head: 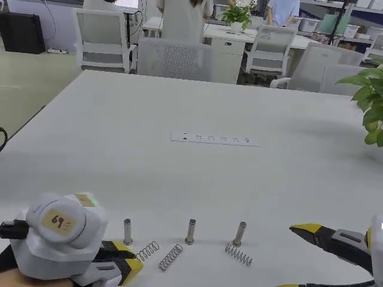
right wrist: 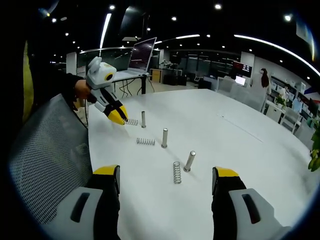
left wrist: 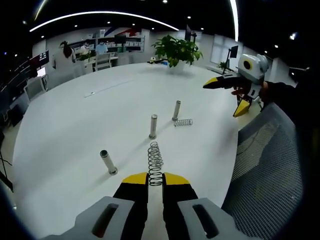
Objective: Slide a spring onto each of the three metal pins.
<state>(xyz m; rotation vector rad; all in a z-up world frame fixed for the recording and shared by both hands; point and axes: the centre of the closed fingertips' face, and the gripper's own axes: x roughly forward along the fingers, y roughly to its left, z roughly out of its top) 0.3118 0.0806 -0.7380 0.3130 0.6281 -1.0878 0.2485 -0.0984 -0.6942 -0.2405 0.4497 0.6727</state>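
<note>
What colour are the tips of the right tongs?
Yellow tips on the right tongs, clearest in the right gripper view.

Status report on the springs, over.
Left hand-held gripper shut on end of a spring; right hand-held gripper open. Three metal pins bare. Nothing blocking.

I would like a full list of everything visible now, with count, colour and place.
Table: one, white, under everything.
Pins: three, grey metal, upright in a row near the front edge.
Springs: three, grey metal, lying beside the pins.
Socket strip: one, white, mid-table.
Plants: two, green, one at the table's right edge, one on a far desk.
Chairs: several, grey-white, beyond the table.
Left gripper: one, yellow-tipped, shut on the leftmost spring.
Right gripper: one, yellow-tipped, open, right of the pins.
</note>
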